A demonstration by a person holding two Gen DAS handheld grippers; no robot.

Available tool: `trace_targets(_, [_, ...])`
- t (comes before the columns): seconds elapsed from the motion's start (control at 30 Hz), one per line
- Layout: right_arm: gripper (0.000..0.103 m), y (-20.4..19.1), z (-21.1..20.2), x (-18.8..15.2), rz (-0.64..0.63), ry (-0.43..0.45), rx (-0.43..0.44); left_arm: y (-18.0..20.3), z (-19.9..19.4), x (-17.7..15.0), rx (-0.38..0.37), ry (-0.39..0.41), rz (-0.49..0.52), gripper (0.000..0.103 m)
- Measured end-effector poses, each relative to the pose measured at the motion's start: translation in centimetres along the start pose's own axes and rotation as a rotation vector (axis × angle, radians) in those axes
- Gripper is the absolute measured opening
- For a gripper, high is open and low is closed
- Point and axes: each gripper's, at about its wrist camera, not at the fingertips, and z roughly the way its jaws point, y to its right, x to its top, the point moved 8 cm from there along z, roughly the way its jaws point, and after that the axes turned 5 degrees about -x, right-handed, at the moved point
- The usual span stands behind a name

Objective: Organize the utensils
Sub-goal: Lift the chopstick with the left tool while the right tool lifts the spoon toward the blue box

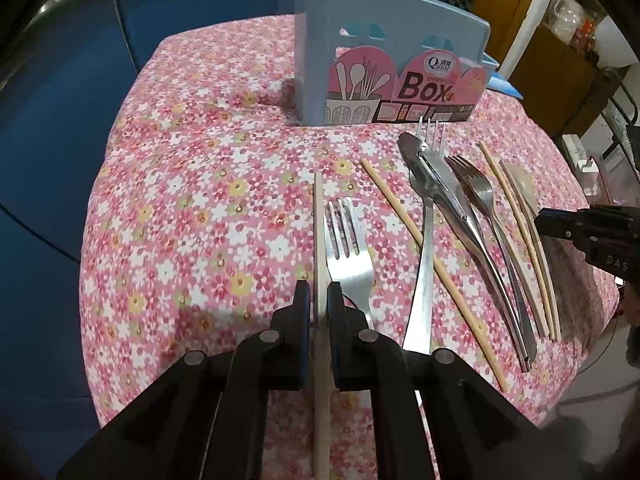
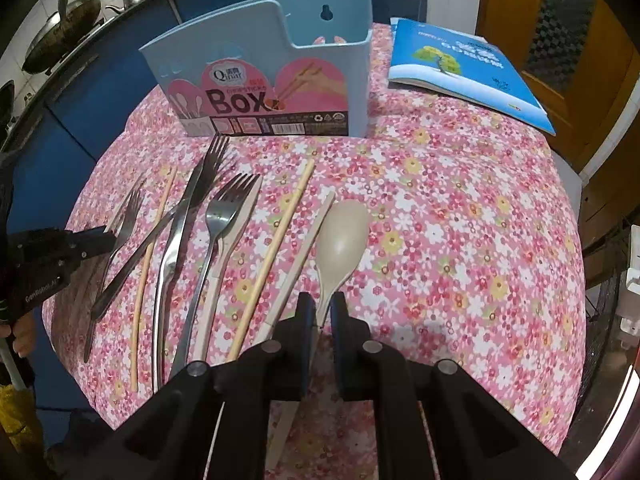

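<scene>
My left gripper is shut on a cream chopstick that runs straight ahead between the pads, just left of a steel fork on the floral cloth. My right gripper is shut on the thin handle of a cream spoon, whose bowl lies ahead on the cloth. The light-blue utensil box stands upright at the back, open at the top. In the right wrist view the left gripper sits at the far left beside a fork.
Several forks, chopsticks and a long steel piece lie side by side in front of the box. A blue booklet lies at the back right. The pink floral tablecloth drops off at the rounded edges. Pans stand on a counter behind.
</scene>
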Motion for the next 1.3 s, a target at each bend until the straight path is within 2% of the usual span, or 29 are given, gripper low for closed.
trace_targets(0.33, [0.011,-0.6,0.5,0.5,-0.053,-0.059,-0.017,0.5,0.8,1.4,0.026,-0.056,0.031,0.012])
trace_targets(0.4, [0.012,-0.9,0.5,0.6,-0.056,-0.053,-0.016,0.5,0.8,1.5,0.026,-0.053,0.034,0.006])
trace_targets(0.6, [0.007,-0.4,-0.2,0.0,0.006,0.007,0.031,0.1,-0.3,1.1,-0.045,0.0,-0.024,0.003])
trace_targets(0.77, [0.007,-0.2,-2.4,0.4,0.033,0.122,0.055,0.5,-2.9,0.9,-0.073,0.116,-0.015,0.003])
trace_targets(0.93, [0.007,-0.3,-5.6,1.4,0.04,0.29,0.068,1.1,-5.8,2.0,-0.096,0.241,-0.014,0.003])
trace_targets(1.1, [0.007,-0.6,-8.5,3.6,0.066,0.447,0.086,1.2,-8.7,4.8,-0.092,0.394,-0.022,0.003])
trace_targets(1.17, [0.007,-0.5,-9.5,4.5,0.08,0.509,0.099,1.1,-9.4,5.9,-0.098,0.434,-0.026,0.003])
trace_targets(1.3, [0.007,-0.4,-10.8,6.4,0.098,0.578,0.116,1.2,-10.7,7.9,-0.11,0.487,-0.026,0.002])
